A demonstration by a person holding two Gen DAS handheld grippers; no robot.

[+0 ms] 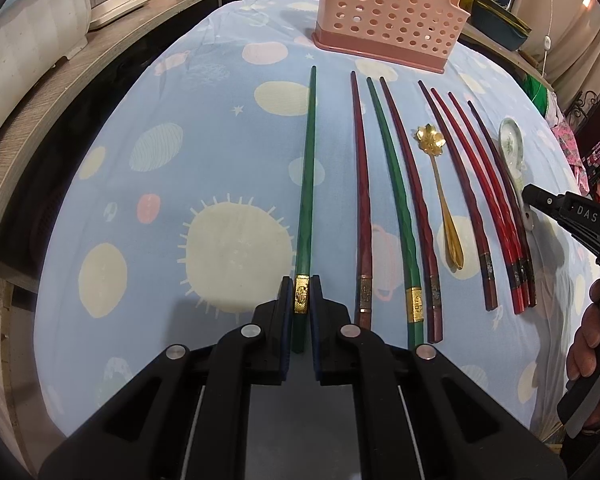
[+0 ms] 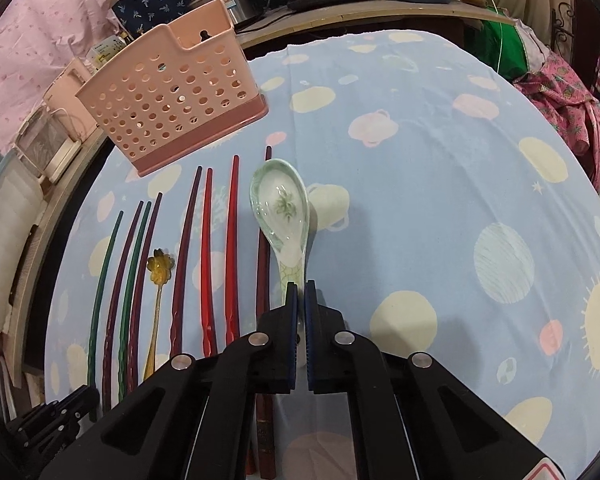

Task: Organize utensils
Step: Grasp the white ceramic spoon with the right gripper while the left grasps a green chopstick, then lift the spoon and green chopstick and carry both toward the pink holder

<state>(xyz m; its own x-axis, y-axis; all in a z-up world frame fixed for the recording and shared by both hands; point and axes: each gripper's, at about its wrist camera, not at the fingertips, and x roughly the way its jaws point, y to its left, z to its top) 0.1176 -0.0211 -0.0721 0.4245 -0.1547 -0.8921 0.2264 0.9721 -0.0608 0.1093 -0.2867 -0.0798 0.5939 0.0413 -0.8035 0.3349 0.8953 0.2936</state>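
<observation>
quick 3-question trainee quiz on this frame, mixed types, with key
1. True or false: the left gripper is shut on the green chopstick.
2. What does the right gripper clamp? A gold spoon B ceramic spoon C red chopstick
3. Fill in: the pink holder stands at the cloth's ___ end, beyond the utensil tips.

Key: 1 true. 2 B, the ceramic spoon by its handle; the gold spoon lies free. 3 far.

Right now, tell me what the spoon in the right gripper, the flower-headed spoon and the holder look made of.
White spoon: glazed ceramic, probably; glossy highlights and a painted green motif. Flower-headed spoon: gold-toned metal by its bright reflective sheen; plated or solid cannot be told. Pink holder: moulded plastic, matte, with rows of punched round holes and a darker pink base.
</observation>
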